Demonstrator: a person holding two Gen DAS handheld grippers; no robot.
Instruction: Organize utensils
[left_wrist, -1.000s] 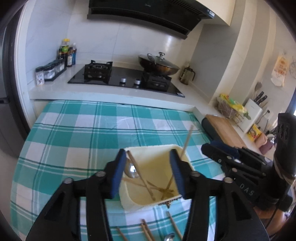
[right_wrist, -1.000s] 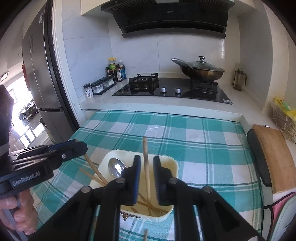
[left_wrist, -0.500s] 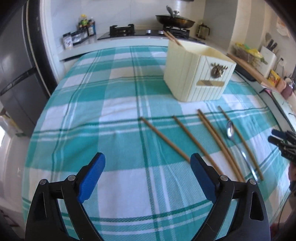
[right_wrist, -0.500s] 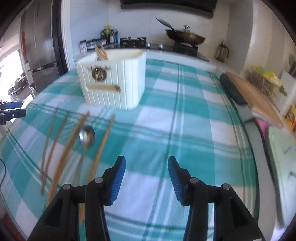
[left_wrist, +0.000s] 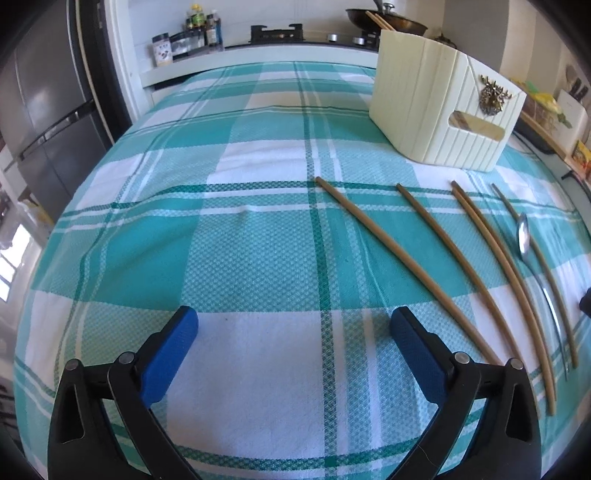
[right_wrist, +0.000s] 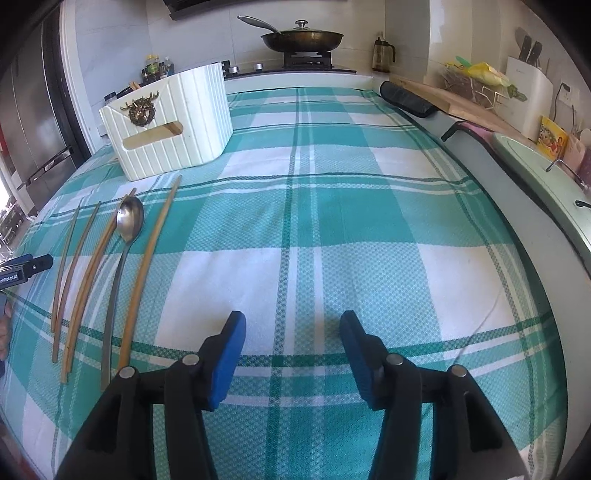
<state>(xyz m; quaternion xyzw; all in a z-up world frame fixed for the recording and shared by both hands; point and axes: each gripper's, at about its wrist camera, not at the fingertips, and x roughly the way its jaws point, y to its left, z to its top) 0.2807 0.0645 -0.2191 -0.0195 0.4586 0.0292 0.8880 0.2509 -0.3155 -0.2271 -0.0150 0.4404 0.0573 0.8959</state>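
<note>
The chopsticks (left_wrist: 410, 269) lie loose on the checked tablecloth (left_wrist: 221, 258), side by side and fanned a little, running from near me toward the far side. In my left view I count five: one alone on the left, a second to its right, then a pair (left_wrist: 506, 266) lying close together, and a last one furthest right. A metal spoon (left_wrist: 523, 232) lies among them between the pair and that last stick, bowl toward the far end; in my right view its bowl (right_wrist: 129, 219) sits close below the box.

The cream ribbed box (left_wrist: 439, 107) stands just beyond the far ends of the sticks, with a slot handle and a brass stag ornament (right_wrist: 139, 107) on its face. More chopstick ends (left_wrist: 378, 19) poke up over its far rim.

My left gripper (left_wrist: 293, 347) hangs low over bare cloth to the left of the row, its blue pads spread as wide as they go after just opening, with nothing between them. My right gripper (right_wrist: 291, 349) hangs over bare cloth to the right of the row, jaws about half apart after opening too, also empty. My left tool's tip (right_wrist: 26, 267) shows at the left edge of the right view.

Beyond the table are the hob with a lidded pan (right_wrist: 301, 38), the fridge (left_wrist: 44, 110) at far left, and a cutting board (right_wrist: 461, 99) at far right.
</note>
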